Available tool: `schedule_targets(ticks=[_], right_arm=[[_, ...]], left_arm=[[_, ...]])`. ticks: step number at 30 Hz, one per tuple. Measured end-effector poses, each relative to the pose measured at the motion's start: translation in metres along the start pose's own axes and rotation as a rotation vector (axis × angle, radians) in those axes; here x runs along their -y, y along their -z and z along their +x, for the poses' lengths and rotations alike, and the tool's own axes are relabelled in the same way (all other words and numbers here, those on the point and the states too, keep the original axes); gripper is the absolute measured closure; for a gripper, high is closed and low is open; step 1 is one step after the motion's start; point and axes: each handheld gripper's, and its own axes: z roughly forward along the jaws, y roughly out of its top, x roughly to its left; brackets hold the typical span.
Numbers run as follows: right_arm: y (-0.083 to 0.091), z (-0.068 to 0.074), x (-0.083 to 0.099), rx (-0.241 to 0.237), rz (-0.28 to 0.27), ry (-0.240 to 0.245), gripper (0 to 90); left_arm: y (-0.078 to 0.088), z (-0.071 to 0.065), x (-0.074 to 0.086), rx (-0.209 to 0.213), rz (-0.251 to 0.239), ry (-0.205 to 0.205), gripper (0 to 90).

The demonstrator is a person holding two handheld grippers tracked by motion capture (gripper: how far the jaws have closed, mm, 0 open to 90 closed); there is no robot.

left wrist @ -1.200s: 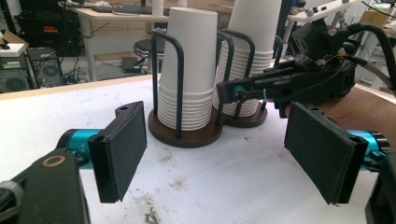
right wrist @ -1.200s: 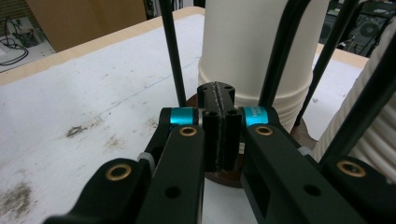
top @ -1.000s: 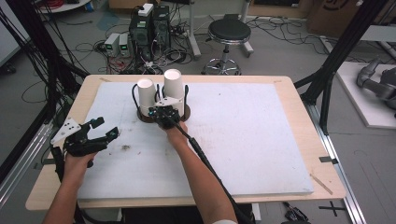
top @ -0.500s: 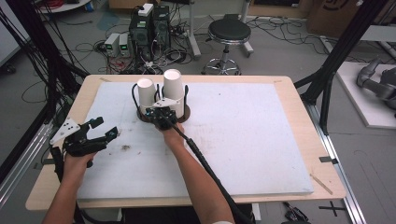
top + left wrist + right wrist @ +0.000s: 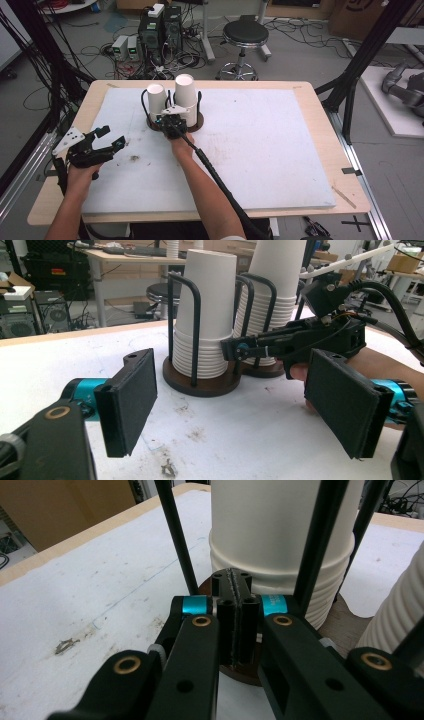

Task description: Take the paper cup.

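cup stack (image 5: pixel 280 545) just beyond right claw (image 5: pixel 232 587), seemingly touching

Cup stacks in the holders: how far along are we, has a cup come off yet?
Nothing looks done: both stacks, the left cup stack and the taller right cup stack, sit whole in their wire holders. In hand: the right gripper, jaws shut on nothing, is at the base of the stacks. The left gripper waits open, off to the side. Gripping and lifting a cup is all still left.
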Motion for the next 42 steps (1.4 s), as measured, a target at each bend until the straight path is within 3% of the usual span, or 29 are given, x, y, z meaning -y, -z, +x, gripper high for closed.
schedule_targets(ticks=[5, 9, 18, 23, 27, 34, 37, 40, 42], right_arm=[[-0.002, 0.000, 0.001, 0.007, 0.014, 0.000, 89.9], [-0.003, 0.003, 0.001, 0.023, 0.012, -0.027, 89.9], [-0.003, 0.004, 0.000, 0.036, 0.016, -0.021, 89.9], [-0.003, 0.004, -0.001, 0.037, 0.018, -0.021, 89.9], [-0.004, 0.005, -0.001, 0.036, 0.019, -0.029, 89.9], [-0.004, 0.005, -0.001, 0.036, 0.018, -0.031, 89.9], [-0.004, 0.005, -0.001, 0.037, 0.014, -0.035, 89.9], [-0.005, 0.005, -0.001, 0.040, 0.013, -0.031, 89.9], [-0.005, 0.005, -0.001, 0.040, 0.016, -0.032, 90.0]], left_arm=[[0.000, 0.000, 0.000, -0.003, -0.003, 0.005, 21.0], [0.001, 0.001, 0.000, -0.004, -0.001, 0.003, 21.1], [0.000, 0.000, -0.001, -0.002, -0.006, 0.011, 22.8], [-0.006, 0.001, -0.014, 0.007, -0.015, 0.005, 22.5], [-0.017, 0.006, -0.033, 0.027, -0.022, 0.012, 22.4], [-0.044, 0.013, -0.067, 0.042, -0.016, -0.018, 22.1], [-0.057, 0.017, -0.075, 0.050, 0.000, -0.009, 22.0], [-0.074, 0.021, -0.080, 0.087, 0.026, 0.023, 22.1], [-0.083, 0.023, -0.083, 0.089, 0.050, 0.016, 22.1]])
